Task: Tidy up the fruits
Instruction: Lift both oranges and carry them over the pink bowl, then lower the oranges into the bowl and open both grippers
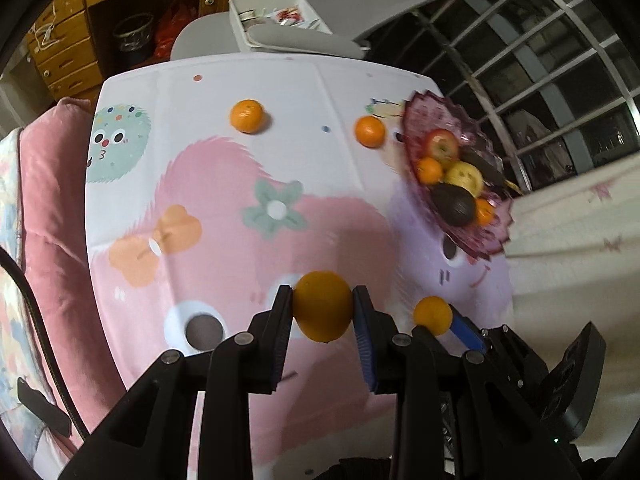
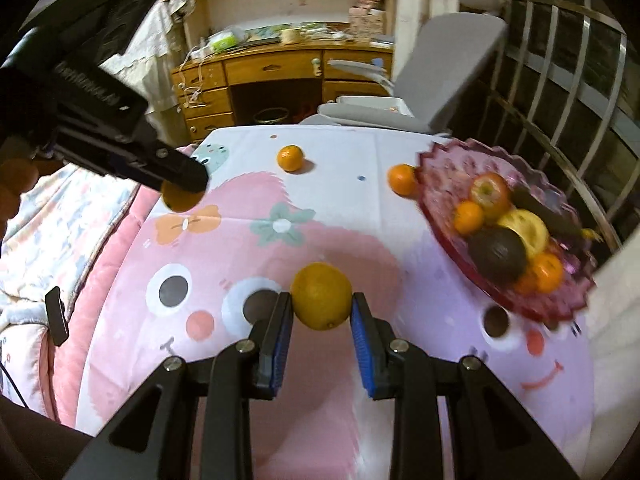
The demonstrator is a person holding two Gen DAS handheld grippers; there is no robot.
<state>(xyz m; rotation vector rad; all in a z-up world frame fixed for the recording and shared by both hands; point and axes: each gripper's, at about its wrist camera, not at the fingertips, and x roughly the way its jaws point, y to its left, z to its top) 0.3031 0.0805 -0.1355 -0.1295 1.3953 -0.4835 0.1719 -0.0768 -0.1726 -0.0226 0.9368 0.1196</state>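
My left gripper (image 1: 322, 300) is shut on an orange (image 1: 322, 312) and holds it above the cartoon tablecloth (image 1: 240, 184). Just to its right, my right gripper (image 1: 438, 322) grips a second orange (image 1: 432, 314). In the right wrist view, the right gripper (image 2: 321, 300) is shut on that orange (image 2: 321, 294). The left gripper (image 2: 184, 188) hangs at upper left with its orange (image 2: 180, 202) showing below the fingers. Two loose oranges (image 2: 291, 158) (image 2: 402, 179) lie at the table's far side. A purple scalloped bowl (image 2: 444, 160) on the right holds an apple (image 2: 489, 192), an avocado (image 2: 498, 254), a yellow fruit and small oranges.
A grey chair (image 2: 452, 64) with a white tray (image 1: 272, 12) on its seat stands behind the table. A wooden desk (image 2: 280, 68) is further back. Window bars (image 2: 560, 92) run along the right, close to the bowl. A pink cushion (image 1: 52, 200) borders the table's left edge.
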